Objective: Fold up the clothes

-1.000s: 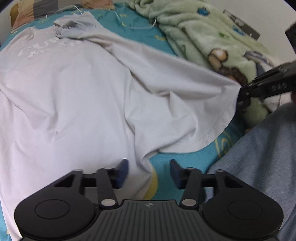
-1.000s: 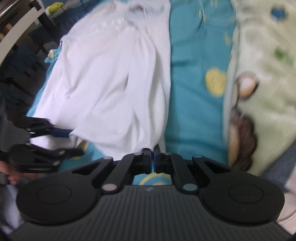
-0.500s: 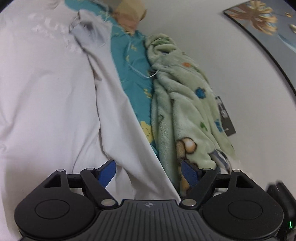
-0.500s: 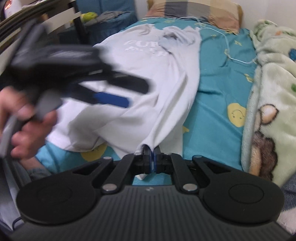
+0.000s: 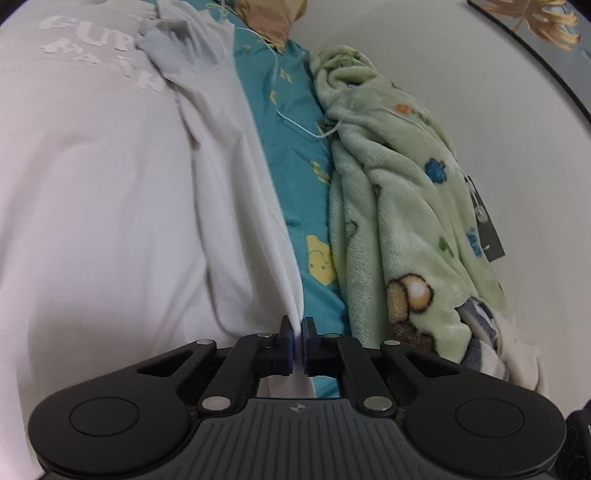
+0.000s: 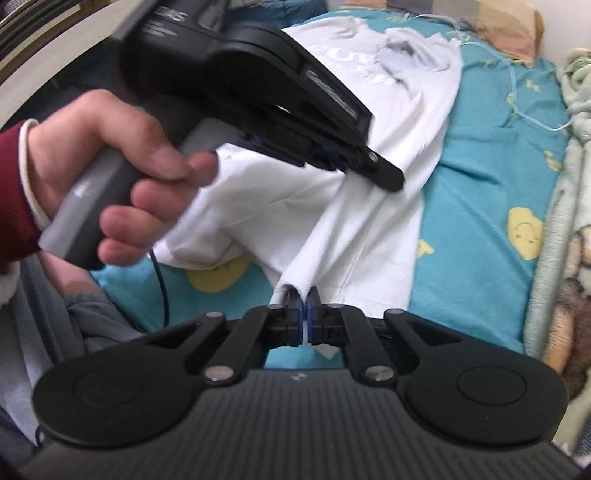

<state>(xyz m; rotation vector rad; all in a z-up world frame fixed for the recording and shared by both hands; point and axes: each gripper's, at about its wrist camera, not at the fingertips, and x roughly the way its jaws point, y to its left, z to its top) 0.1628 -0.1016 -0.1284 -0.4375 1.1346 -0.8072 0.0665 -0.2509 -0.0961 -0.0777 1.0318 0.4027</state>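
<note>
A white T-shirt (image 5: 110, 206) with pale lettering lies on a teal bedsheet (image 5: 295, 158). My left gripper (image 5: 298, 328) is shut on the shirt's right side edge, the cloth pinched between its blue pads. In the right wrist view the shirt (image 6: 354, 221) is lifted at its lower edge. My right gripper (image 6: 303, 295) is shut on the hem corner. The left gripper (image 6: 384, 177) shows there too, held in a hand just above and ahead of the right one, its tips on the shirt's fold.
A green fleece blanket (image 5: 399, 192) with cartoon prints lies bunched along the right by the white wall. A pillow (image 5: 273, 18) sits at the bed's head. A thin white cable (image 5: 295, 122) runs over the sheet. Grey cloth (image 6: 85, 317) lies lower left.
My left gripper moved right from the shirt's lower hem to its side edge, opened wide, then shut on the cloth. My right gripper stayed shut on the hem corner and lifted it.
</note>
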